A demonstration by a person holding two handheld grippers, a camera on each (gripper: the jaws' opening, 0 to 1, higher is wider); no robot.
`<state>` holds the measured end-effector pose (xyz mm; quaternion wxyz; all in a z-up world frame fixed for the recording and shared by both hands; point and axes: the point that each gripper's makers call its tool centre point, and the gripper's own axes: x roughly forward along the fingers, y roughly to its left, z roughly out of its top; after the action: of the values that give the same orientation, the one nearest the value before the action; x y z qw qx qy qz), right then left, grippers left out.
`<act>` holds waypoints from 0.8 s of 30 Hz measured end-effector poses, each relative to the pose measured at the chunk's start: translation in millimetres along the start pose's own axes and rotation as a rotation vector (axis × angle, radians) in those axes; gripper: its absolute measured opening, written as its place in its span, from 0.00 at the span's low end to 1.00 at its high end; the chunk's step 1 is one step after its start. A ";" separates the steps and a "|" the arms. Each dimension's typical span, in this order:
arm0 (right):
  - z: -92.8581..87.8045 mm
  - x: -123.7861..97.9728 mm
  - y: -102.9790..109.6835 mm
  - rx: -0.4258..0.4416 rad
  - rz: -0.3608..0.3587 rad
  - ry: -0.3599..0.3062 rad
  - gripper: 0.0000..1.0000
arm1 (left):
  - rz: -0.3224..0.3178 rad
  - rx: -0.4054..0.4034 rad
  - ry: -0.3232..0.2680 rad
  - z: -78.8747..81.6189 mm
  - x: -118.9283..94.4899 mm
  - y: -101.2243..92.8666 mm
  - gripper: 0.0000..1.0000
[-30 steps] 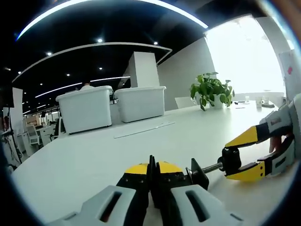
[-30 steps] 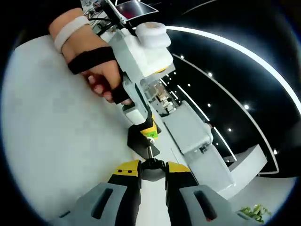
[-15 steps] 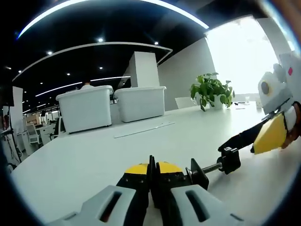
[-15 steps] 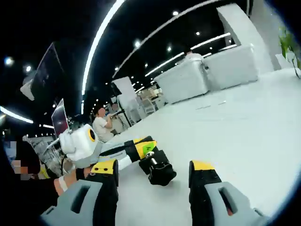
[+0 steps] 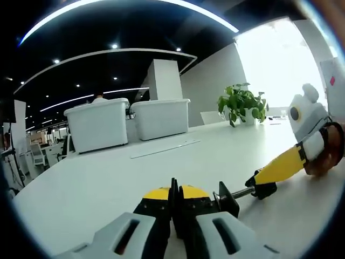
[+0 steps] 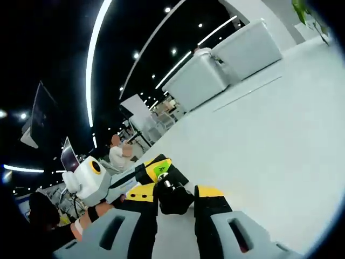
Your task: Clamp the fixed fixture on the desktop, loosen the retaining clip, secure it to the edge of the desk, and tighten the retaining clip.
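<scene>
Big white desk (image 5: 108, 183) w/ smooth top spreads across left gripper view and also the right gripper view (image 6: 280, 140). Two white plastic storage bins (image 5: 129, 123) stand side by side far back on it, a thin clear ruler-like strip (image 5: 166, 148) lying flat in front of them. Green leafy potted plant (image 5: 241, 103) sits further along the desk near the bright window.

Left gripper (image 5: 173, 202), grey body w/ yellow-and-black tips, rests low on the desk, jaws pressed together on the black metal clamp fixture (image 5: 225, 198), pinching its near end. Same fixture's threaded steel rod runs out to a black round retaining knob (image 5: 263, 189).

Right gripper (image 6: 176, 198) is clamped on that knob (image 6: 171, 197): yellow-capped tips sit touching either side of it, knob filling the gap. In left gripper view the right gripper (image 5: 272, 175) comes in from the right, yellow tip on the knob, a hand (image 5: 323, 156) behind it.

Fixture lies on the desk top, between the two grippers, not at the desk edge.
</scene>
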<state>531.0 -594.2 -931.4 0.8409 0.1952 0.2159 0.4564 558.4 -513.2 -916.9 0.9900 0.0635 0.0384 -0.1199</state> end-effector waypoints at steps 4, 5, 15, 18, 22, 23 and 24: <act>6.0 -2.3 8.3 -0.329 -0.040 -0.021 0.22 | -0.002 0.000 -0.001 0.4 -1.2 -2.1 0.05; 5.9 -3.1 12.6 -0.458 -0.055 -0.025 0.22 | -0.002 0.001 -0.001 0.5 -1.9 -2.9 0.05; -2.8 -3.7 35.2 -1.363 -0.134 -0.032 0.22 | -0.002 0.001 -0.001 0.9 -8.4 -8.9 0.06; -2.8 -2.2 32.1 -1.518 -0.169 -0.043 0.22 | -0.001 0.002 0.000 0.8 -9.5 -9.8 0.06; -3.5 -4.4 38.8 -1.589 -0.180 -0.053 0.22 | 0.001 0.000 0.001 0.5 -10.4 -9.8 0.06; -2.5 -5.2 39.2 -1.580 -0.179 -0.050 0.22 | 0.001 -0.001 0.001 0.4 -10.3 -9.7 0.06; -2.4 -4.0 34.3 -1.545 -0.181 -0.041 0.23 | 0.001 -0.001 0.001 0.5 -10.3 -9.9 0.06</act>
<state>504.4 -579.9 -914.7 0.7763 -0.4561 -0.1637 0.4032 546.1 -520.4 -916.7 0.9901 0.0633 0.0388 -0.1195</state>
